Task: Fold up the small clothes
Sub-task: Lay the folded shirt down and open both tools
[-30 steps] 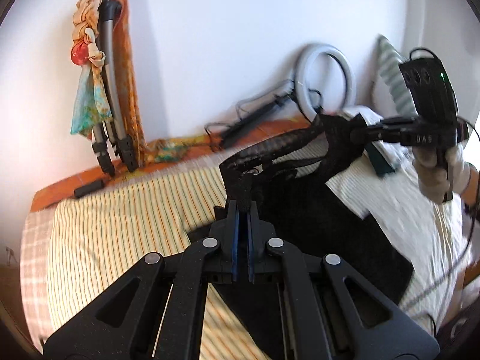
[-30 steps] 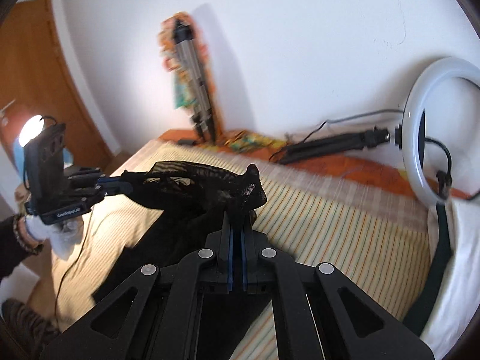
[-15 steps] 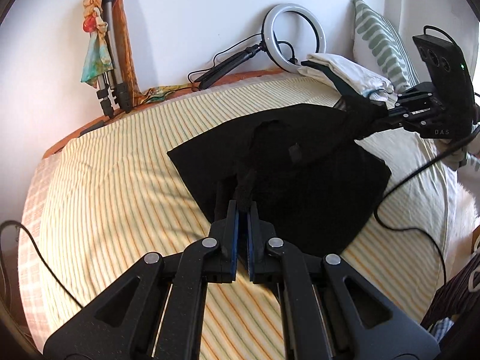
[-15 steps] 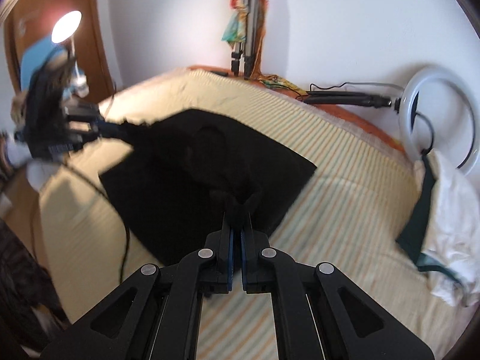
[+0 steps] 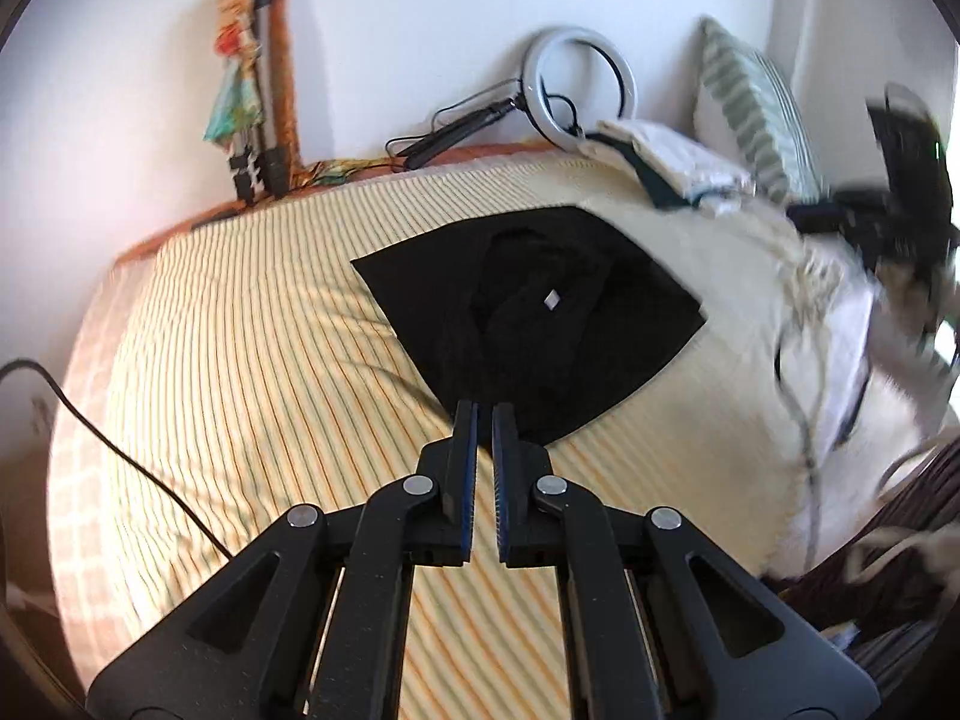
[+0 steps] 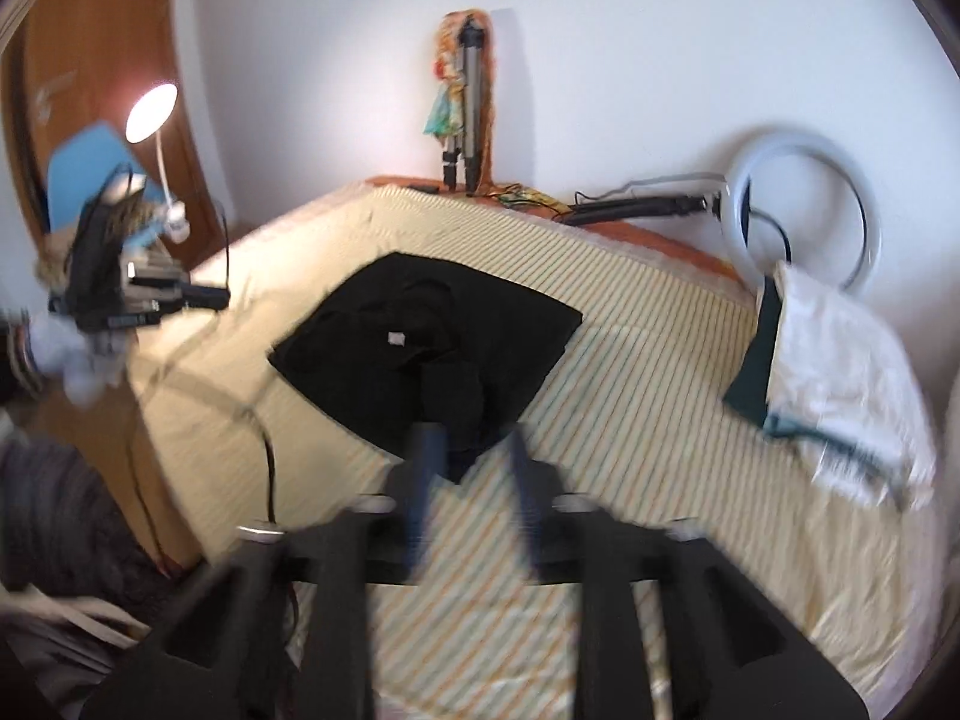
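Note:
A black garment lies spread flat on the striped bed, with a small white label showing near its middle. In its own view, my left gripper hangs over the garment's near corner, jaws together and nothing seen between them. The right wrist view shows this left gripper off to the left, clear of the cloth. My right gripper is blurred and its jaws are opening; the garment's near corner lies beyond them, not pinched. In the left wrist view the right gripper is a blur at the far right.
A ring light and a tripod draped with a scarf lean on the far wall. Folded white and green clothes and a pillow lie at the bed's head. A cable trails over the bed's edge.
The garment, held up stretched between both grippers a second ago, now lies flat on the bed. Both grippers have drawn back from it, and the right one's jaws have parted.

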{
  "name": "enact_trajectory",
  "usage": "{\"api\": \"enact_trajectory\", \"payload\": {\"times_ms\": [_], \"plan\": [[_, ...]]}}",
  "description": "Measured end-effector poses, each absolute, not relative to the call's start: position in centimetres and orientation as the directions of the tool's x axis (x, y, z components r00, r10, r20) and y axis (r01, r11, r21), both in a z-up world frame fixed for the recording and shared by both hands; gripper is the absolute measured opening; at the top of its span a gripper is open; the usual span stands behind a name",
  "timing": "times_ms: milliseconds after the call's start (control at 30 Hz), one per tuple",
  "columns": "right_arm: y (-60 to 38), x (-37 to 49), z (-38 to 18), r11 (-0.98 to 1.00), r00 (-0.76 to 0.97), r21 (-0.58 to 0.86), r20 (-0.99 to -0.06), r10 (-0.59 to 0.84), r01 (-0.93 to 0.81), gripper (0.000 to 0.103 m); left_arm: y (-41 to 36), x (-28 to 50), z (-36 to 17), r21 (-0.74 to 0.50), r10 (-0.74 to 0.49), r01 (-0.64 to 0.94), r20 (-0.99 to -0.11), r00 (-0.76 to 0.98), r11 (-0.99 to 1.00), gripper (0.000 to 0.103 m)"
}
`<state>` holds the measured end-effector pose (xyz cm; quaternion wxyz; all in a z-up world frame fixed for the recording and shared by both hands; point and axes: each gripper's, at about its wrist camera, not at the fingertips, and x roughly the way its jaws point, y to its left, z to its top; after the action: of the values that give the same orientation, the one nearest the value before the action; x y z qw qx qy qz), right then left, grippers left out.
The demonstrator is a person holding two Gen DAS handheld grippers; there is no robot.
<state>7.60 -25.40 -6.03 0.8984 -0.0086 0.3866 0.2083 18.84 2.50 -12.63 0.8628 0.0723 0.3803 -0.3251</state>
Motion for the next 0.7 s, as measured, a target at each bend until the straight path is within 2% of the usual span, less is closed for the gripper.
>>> {"api": "enact_trajectory", "payload": {"times_ms": [33, 100, 133, 167, 200, 433, 600, 633, 667, 700], "plan": [[-25.7, 7.7, -6.0, 0.915, 0.615, 0.193, -0.689, 0.383, -0.354, 0.058, 2.7, 19.1, -12.4, -0.172, -0.524, 0.599, -0.702, 0.483, 0.782, 0.003], [-25.9, 7.8, -6.1, 0.912, 0.629, 0.249, -0.663, 0.407, -0.327, 0.058, 2.9, 19.7, -12.3, -0.253, -0.553, 0.567, -0.700, 0.452, 0.784, 0.012], [-25.7, 8.1, -6.4, 0.905, 0.628, 0.273, -0.653, 0.423, -0.326, 0.058, 2.8, 20.1, -12.6, -0.304, -0.574, 0.550, -0.699, 0.426, 0.778, 0.025], [-25.1, 8.6, -6.8, 0.904, 0.626, 0.276, -0.653, 0.426, -0.327, 0.057, 2.7, 20.4, -12.8, -0.342, -0.591, 0.537, -0.698, 0.404, 0.771, 0.034], [-24.6, 8.6, -7.0, 0.907, 0.628, 0.262, -0.657, 0.419, -0.331, 0.056, 2.5, 20.7, -13.2, -0.372, -0.600, 0.520, -0.699, 0.389, 0.769, 0.034], [-19.0, 10.7, -10.8, 0.912, 0.597, 0.060, -0.738, 0.314, -0.406, 0.055, 1.3, 23.4, -16.5, -0.547, -0.654, 0.369, -0.694, 0.300, 0.751, 0.034], [-17.0, 12.4, -13.5, 0.901, 0.573, -0.018, -0.777, 0.260, -0.434, 0.050, 0.1, 24.8, -18.2, -0.517, -0.613, 0.351, -0.740, 0.276, 0.781, 0.033], [-16.7, 12.8, -13.9, 0.899, 0.570, -0.034, -0.783, 0.248, -0.437, 0.044, -0.2, 24.9, -18.5, -0.510, -0.608, 0.356, -0.748, 0.267, 0.783, 0.024], [-16.6, 13.0, -14.5, 0.895, 0.560, -0.042, -0.792, 0.241, -0.445, 0.039, -0.5, 25.0, -18.7, -0.505, -0.605, 0.363, -0.753, 0.258, 0.783, 0.011], [-16.5, 13.3, -14.8, 0.892, 0.552, -0.051, -0.801, 0.232, -0.449, 0.027, -0.6, 25.0, -18.9, -0.499, -0.601, 0.368, -0.758, 0.252, 0.784, 0.006]]}}
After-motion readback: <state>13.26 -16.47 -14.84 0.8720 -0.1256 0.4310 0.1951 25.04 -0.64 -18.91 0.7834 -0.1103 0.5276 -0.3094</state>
